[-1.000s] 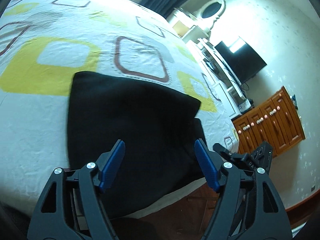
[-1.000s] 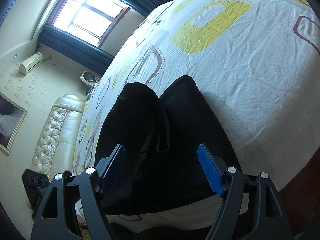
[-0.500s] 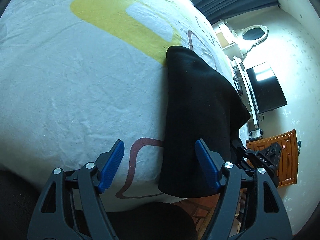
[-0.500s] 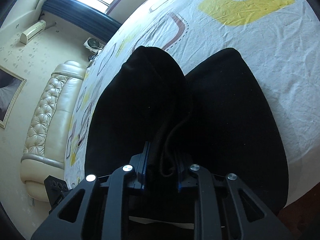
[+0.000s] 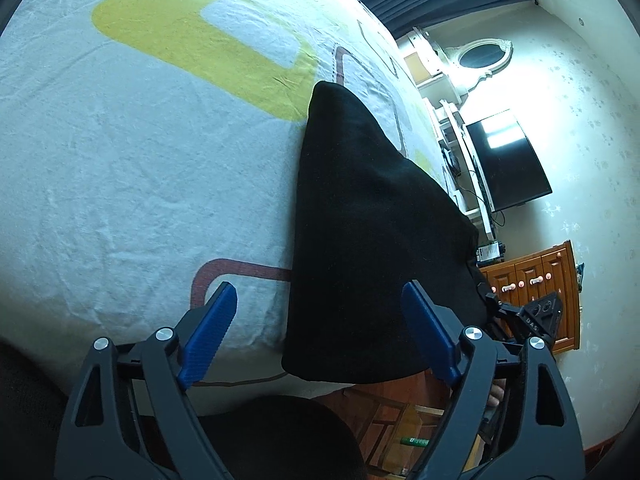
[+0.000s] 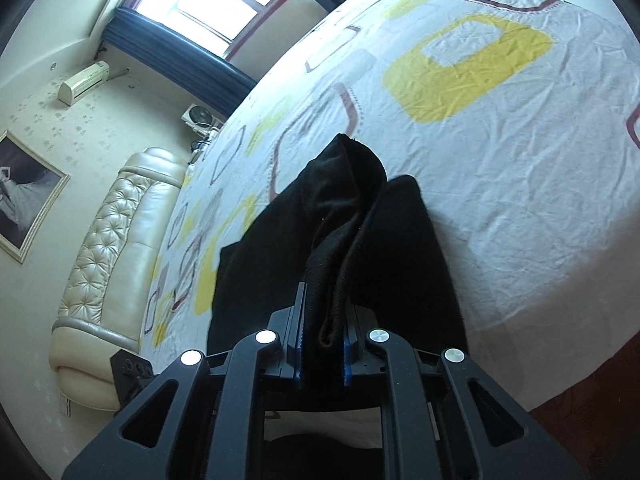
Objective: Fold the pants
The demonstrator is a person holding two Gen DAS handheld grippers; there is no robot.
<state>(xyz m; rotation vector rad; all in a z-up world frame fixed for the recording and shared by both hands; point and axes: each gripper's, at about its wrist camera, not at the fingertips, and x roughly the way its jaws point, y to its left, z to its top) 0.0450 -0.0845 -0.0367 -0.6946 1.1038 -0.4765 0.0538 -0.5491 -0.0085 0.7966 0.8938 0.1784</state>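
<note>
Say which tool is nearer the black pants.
Right. The right tool is clamped on a bunched fold of the black pants; the left tool stands open over their near edge, not gripping.

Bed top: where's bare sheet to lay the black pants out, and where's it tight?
Free: the wide bedsheet left of the pants in the left wrist view, out past the yellow square. Tight: the near bed edge, where the right gripper pinches a fold and the open left gripper straddles the pants' edge.
</note>
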